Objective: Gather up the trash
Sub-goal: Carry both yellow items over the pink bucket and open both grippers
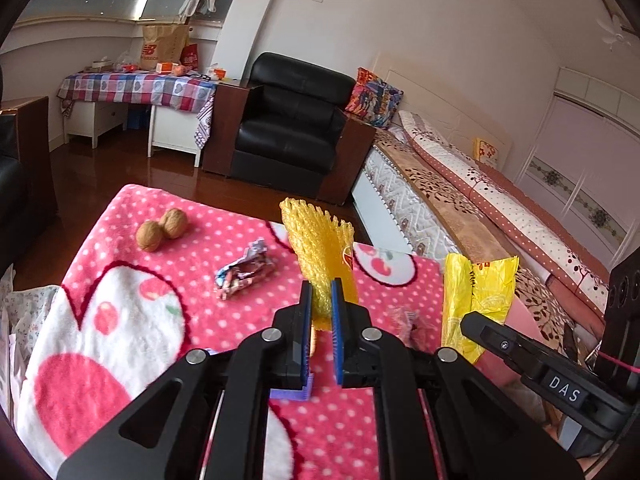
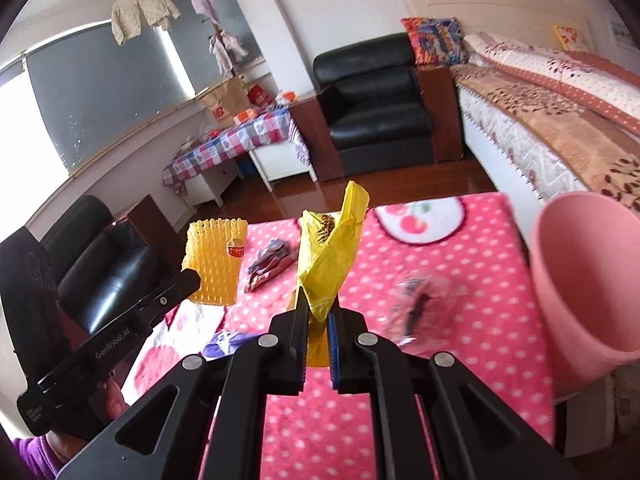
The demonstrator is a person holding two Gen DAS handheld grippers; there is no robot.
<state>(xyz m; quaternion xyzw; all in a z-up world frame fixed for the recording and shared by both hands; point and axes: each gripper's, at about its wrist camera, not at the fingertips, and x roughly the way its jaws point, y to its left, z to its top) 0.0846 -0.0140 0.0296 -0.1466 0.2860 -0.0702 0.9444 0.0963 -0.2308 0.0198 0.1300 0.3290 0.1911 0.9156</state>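
My left gripper (image 1: pixel 321 294) is shut on a yellow foam fruit net (image 1: pixel 318 246) and holds it upright above the pink polka-dot blanket (image 1: pixel 120 300). The net also shows in the right wrist view (image 2: pixel 214 262). My right gripper (image 2: pixel 319 312) is shut on a yellow plastic wrapper (image 2: pixel 330 252), held upright; it also shows in the left wrist view (image 1: pixel 474 296). A crumpled foil wrapper (image 1: pixel 244 270) lies on the blanket ahead of the left gripper. A clear plastic wrapper (image 2: pixel 420 306) lies blurred to the right. A pink bin (image 2: pixel 588 280) stands at the blanket's right edge.
Two walnuts (image 1: pixel 162 229) lie at the blanket's far left. A purple scrap (image 1: pixel 290 390) lies under the left gripper. Beyond are a black armchair (image 1: pixel 292 128), a bed (image 1: pixel 480 208), a checked-cloth table (image 1: pixel 136 88) and wooden floor.
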